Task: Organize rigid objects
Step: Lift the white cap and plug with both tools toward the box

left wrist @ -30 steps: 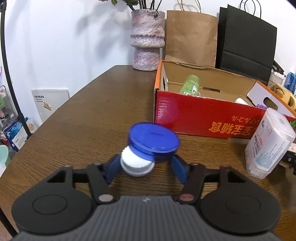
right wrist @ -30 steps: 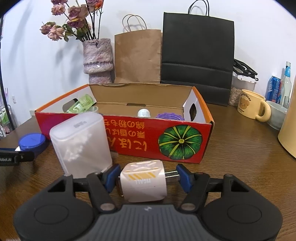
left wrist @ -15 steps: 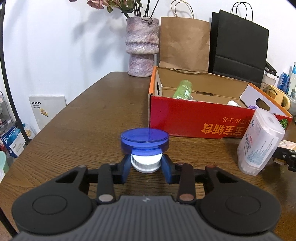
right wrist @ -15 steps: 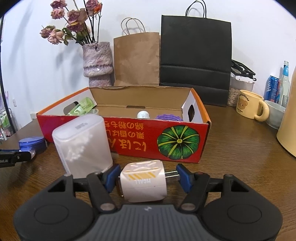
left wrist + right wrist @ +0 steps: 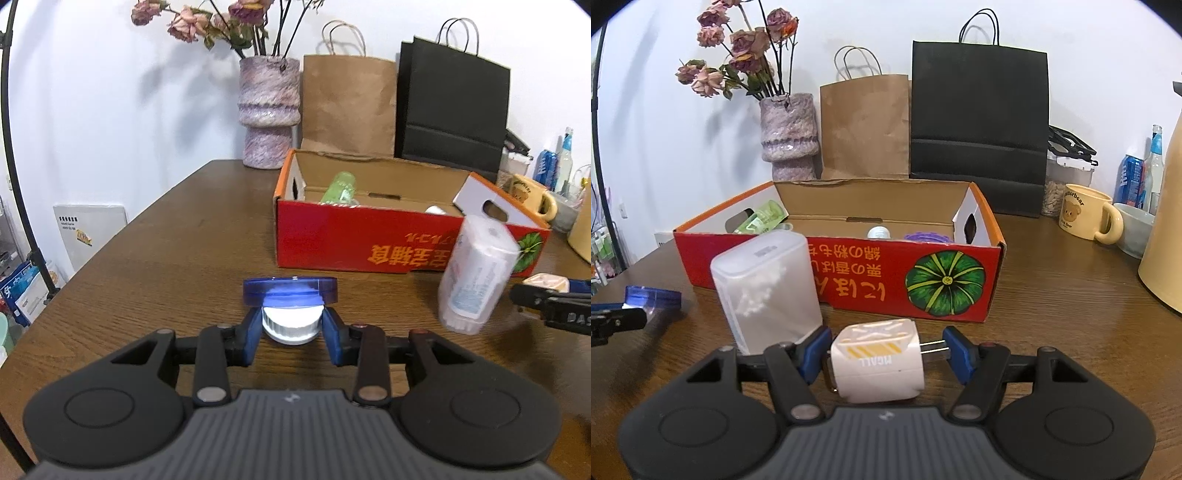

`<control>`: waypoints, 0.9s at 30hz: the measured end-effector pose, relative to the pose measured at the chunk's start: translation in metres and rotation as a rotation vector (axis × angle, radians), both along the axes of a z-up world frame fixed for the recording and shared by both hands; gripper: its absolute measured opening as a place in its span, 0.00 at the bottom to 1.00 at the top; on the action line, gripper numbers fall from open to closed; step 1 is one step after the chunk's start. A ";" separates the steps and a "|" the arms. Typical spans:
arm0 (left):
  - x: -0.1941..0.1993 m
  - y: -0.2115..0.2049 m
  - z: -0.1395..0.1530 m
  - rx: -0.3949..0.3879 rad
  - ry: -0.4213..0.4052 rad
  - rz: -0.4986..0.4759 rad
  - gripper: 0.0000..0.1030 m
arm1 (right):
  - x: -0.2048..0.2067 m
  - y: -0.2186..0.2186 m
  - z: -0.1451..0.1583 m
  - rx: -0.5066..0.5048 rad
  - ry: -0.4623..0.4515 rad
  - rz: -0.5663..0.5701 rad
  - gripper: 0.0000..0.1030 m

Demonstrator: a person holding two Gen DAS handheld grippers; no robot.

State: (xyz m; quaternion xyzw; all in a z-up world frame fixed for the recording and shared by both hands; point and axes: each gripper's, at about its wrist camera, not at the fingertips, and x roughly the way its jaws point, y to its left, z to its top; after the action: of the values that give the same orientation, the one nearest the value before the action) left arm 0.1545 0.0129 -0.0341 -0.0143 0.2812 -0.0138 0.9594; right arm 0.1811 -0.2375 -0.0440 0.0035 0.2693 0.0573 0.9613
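Note:
My left gripper [image 5: 290, 329] is shut on the white ribbed cap [image 5: 290, 325] of a small container with a flat blue round top [image 5: 290, 291], held just above the wooden table [image 5: 166, 258]. My right gripper [image 5: 886, 347] is shut on a white charger plug [image 5: 875, 365], whose metal prongs rest against the right pad. Beyond both stands the open red cardboard box [image 5: 351, 240] [image 5: 849, 266]. A frosted plastic case of cotton swabs [image 5: 476, 273] [image 5: 768, 284] stands upright between the two grippers, in front of the box. In the right wrist view the blue-topped container [image 5: 653, 297] is at the far left.
Inside the box lie a green bottle [image 5: 762, 218], a white cap [image 5: 879, 232] and a purple item [image 5: 927, 236]. Behind it are a vase of dried roses [image 5: 788, 136], a brown bag [image 5: 866, 125] and a black bag [image 5: 979, 129]. A yellow mug [image 5: 1086, 216], bowl and cream jug [image 5: 1165, 240] stand right.
The left jaws closed from wide apart onto the white cap, and the blue top tipped from slanted to level. The left view pulled back and rose a little. The right gripper stayed put.

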 end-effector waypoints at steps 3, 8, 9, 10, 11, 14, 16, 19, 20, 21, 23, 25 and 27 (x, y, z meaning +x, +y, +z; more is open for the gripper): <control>-0.007 -0.002 0.007 -0.003 -0.022 -0.002 0.34 | -0.003 0.000 0.000 0.003 -0.003 0.001 0.64; -0.012 -0.005 0.013 0.001 -0.034 -0.006 0.34 | -0.007 0.000 0.001 0.007 -0.006 0.002 0.64; -0.012 -0.005 0.014 0.002 -0.034 -0.006 0.34 | -0.007 0.000 0.001 0.007 -0.006 0.002 0.64; -0.013 -0.006 0.014 0.002 -0.036 -0.007 0.34 | -0.007 0.000 0.001 0.008 -0.006 0.002 0.64; -0.013 -0.006 0.015 0.001 -0.037 -0.008 0.34 | -0.009 0.000 0.001 0.010 -0.007 0.002 0.64; -0.015 -0.007 0.020 -0.001 -0.049 -0.010 0.34 | -0.013 0.000 0.001 0.013 -0.010 0.002 0.64; -0.016 -0.006 0.023 0.000 -0.058 -0.012 0.34 | -0.014 0.000 0.002 0.015 -0.011 0.003 0.64; -0.017 -0.008 0.028 0.001 -0.067 -0.012 0.34 | -0.015 0.000 0.002 0.017 -0.014 0.005 0.64; -0.016 -0.009 0.029 0.001 -0.069 -0.012 0.34 | -0.016 -0.001 0.003 0.018 -0.016 0.006 0.64; -0.016 -0.010 0.031 0.002 -0.072 -0.011 0.34 | -0.016 -0.001 0.004 0.020 -0.018 0.006 0.64; -0.015 -0.011 0.033 0.002 -0.076 -0.012 0.34 | -0.017 -0.001 0.005 0.023 -0.022 0.006 0.64; -0.014 -0.013 0.035 0.002 -0.082 -0.015 0.34 | -0.017 -0.002 0.007 0.026 -0.027 0.006 0.64; -0.013 -0.015 0.038 0.000 -0.085 -0.018 0.34 | -0.018 -0.002 0.009 0.029 -0.032 0.006 0.64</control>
State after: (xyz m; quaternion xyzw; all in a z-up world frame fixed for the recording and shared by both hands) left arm 0.1420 -0.0022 0.0036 -0.0111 0.2402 -0.0229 0.9704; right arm 0.1634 -0.2394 -0.0346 0.0155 0.2533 0.0642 0.9651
